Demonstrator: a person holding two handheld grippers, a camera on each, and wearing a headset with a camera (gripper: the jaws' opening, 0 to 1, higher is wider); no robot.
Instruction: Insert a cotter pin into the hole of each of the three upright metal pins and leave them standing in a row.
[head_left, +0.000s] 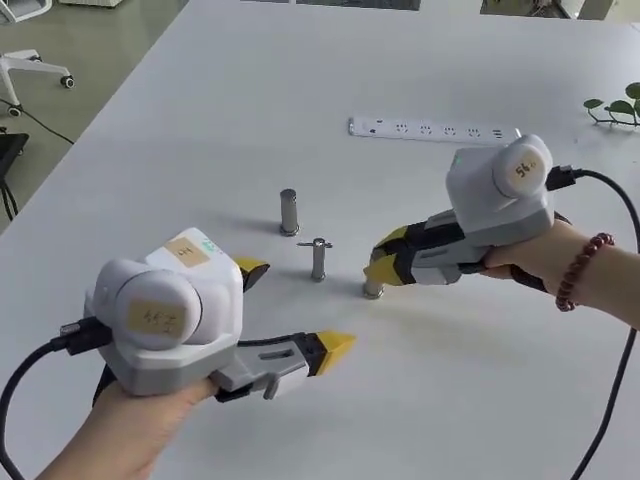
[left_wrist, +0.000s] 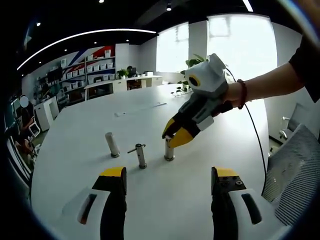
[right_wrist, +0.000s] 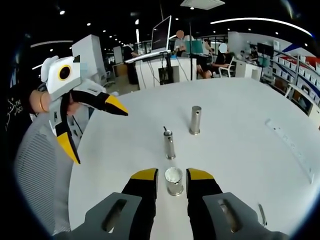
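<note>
Three metal pins, upright in a row mid-bench (head_left: 480, 380). The middle pin (head_left: 319, 262) carries a cotter pin (head_left: 318, 243) through its top. The far pin (head_left: 289, 212) and near pin (right_wrist: 173, 181) are bare. Right gripper (head_left: 380, 256): jaws narrowly parted, flanking the near pin, apparently to steady it. Left gripper (head_left: 297, 307): jaws wide and empty, hovering toward the bench's near edge, probably free to fetch.
</note>
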